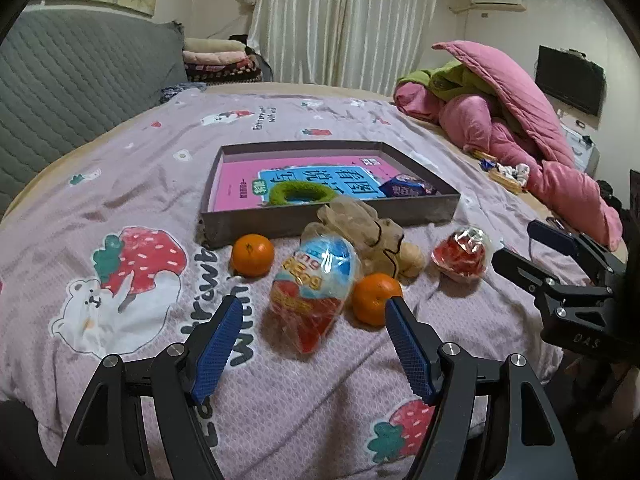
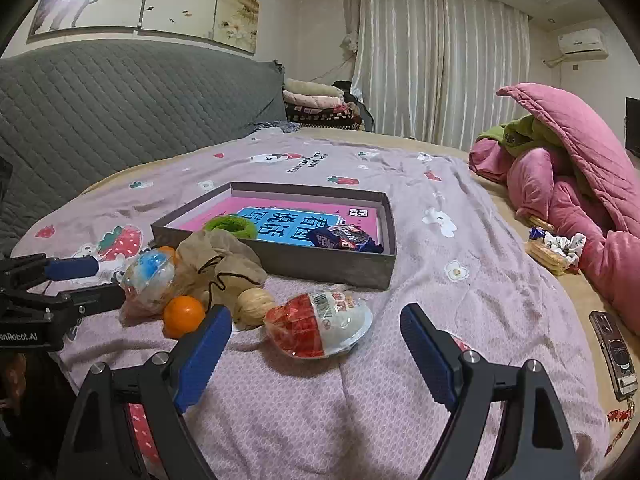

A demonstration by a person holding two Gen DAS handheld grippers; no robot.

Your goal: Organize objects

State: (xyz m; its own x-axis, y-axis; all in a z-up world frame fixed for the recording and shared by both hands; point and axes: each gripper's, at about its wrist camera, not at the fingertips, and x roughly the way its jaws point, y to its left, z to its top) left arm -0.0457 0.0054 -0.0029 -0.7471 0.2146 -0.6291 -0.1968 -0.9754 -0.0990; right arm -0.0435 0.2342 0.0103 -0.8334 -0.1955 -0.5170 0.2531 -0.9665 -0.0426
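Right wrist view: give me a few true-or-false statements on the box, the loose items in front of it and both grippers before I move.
1. The right gripper is open and empty. True.
2. The green ring lies on the bedspread outside the box. False: it lies inside the box, on the pink book.
3. Two oranges lie outside the box. True.
4. The left gripper is shut on the blue egg toy. False: its jaws stand open, with the blue egg toy between and beyond the tips, ungripped.
5. The red egg toy is in the box. False: it lies on the bedspread.
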